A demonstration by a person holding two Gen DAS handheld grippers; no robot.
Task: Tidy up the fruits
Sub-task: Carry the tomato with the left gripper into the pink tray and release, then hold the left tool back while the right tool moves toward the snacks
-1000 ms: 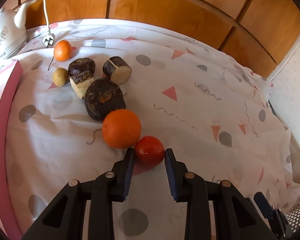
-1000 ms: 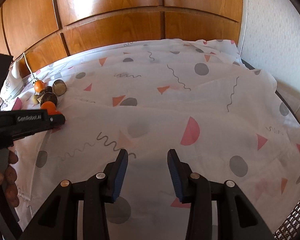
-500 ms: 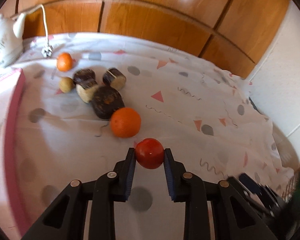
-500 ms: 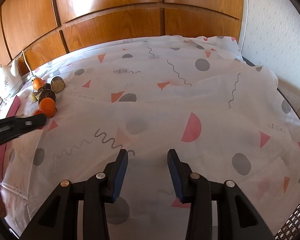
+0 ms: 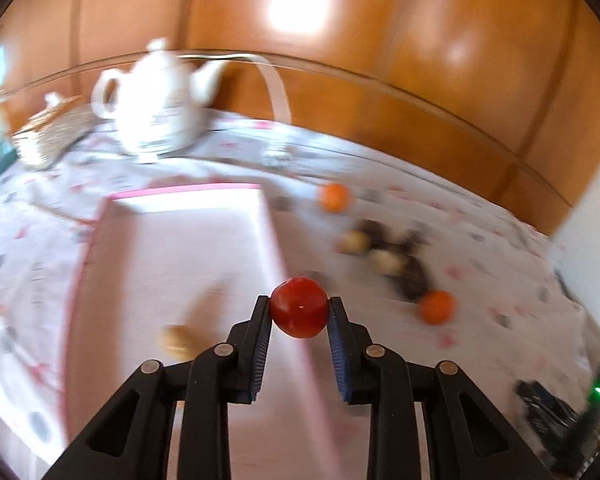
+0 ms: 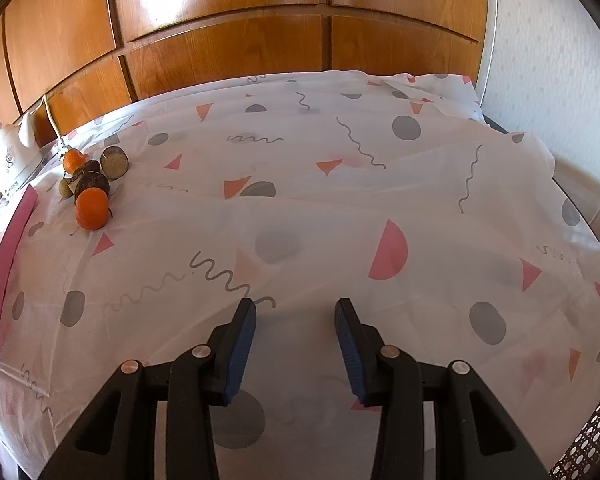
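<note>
A red fruit point(image 5: 299, 307) is clamped between the fingers of the left gripper point(image 5: 299, 322) and is held in the air over the right rim of a pink tray point(image 5: 274, 236). A small tan fruit point(image 5: 177, 341) is seen lying in the tray near its front. The left view is blurred. The right gripper point(image 6: 295, 334) is held with its jaws spread and nothing between them, above the patterned cloth point(image 6: 340, 208). Near the cloth's far left corner an orange point(image 6: 92, 208), a smaller orange point(image 6: 73, 161) and dark pieces point(image 6: 115, 162) are grouped, beside a white teapot point(image 6: 8, 156).
</note>
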